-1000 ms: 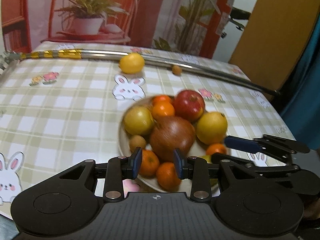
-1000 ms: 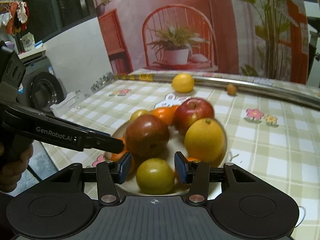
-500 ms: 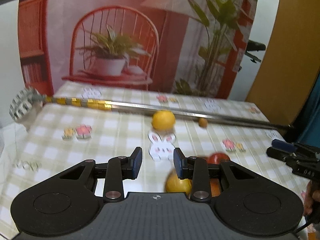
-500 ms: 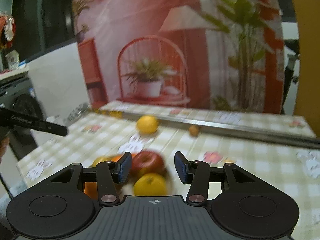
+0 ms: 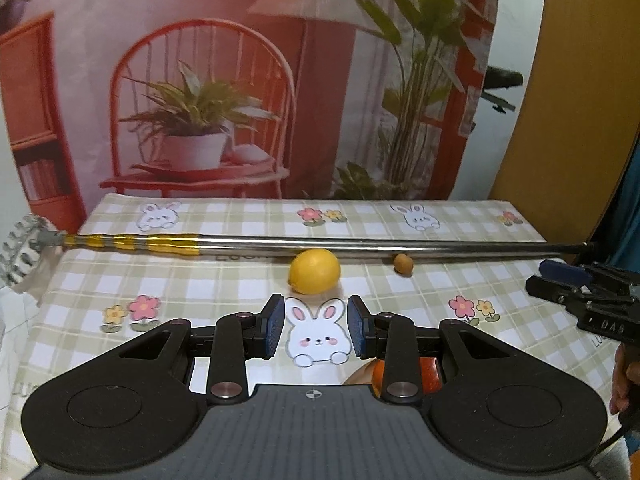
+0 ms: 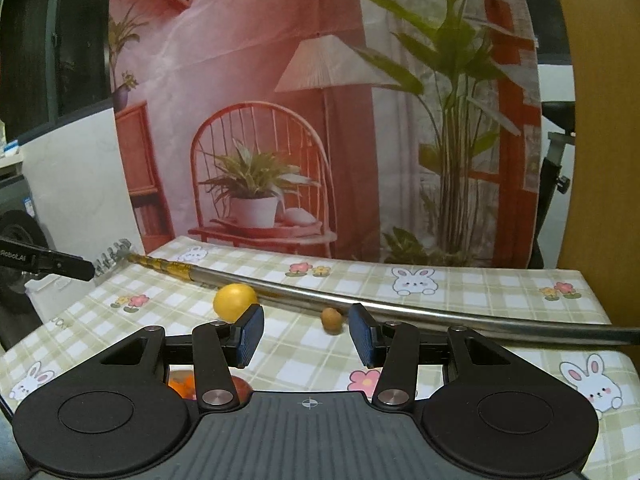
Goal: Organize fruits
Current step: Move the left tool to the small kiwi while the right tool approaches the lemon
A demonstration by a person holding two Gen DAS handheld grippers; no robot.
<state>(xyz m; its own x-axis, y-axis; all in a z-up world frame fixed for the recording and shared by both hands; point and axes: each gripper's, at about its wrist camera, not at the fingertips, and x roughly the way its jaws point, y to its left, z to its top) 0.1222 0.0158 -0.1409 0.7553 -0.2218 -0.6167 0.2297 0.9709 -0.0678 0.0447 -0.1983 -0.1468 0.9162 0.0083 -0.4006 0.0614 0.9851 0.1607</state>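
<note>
Looks like the gap between picks, with two strays not yet gathered. Left hand-held gripper (image 5: 316, 332) held over the table (image 5: 200, 280), jaws slightly spread, pinching nothing, only a printed rabbit showing in the gap. Right hand-held gripper (image 6: 306, 334) likewise slightly spread and empty, aimed toward the far side. Yellow lemon (image 5: 315, 271) lying far of the left jaws, just beside a long metal pole (image 5: 360, 246) that crosses the table from left to right. Small brown fruit (image 5: 402, 264) a little to the lemon's right, also against the pole. Piled fruits (image 5: 431, 376) barely visible at the near edge, under the gripper body. Next, probably: reach far, widen the jaws well past the lemon's girth, close gently on its sides, mind the pole, and carry it back to the near pile.
</note>
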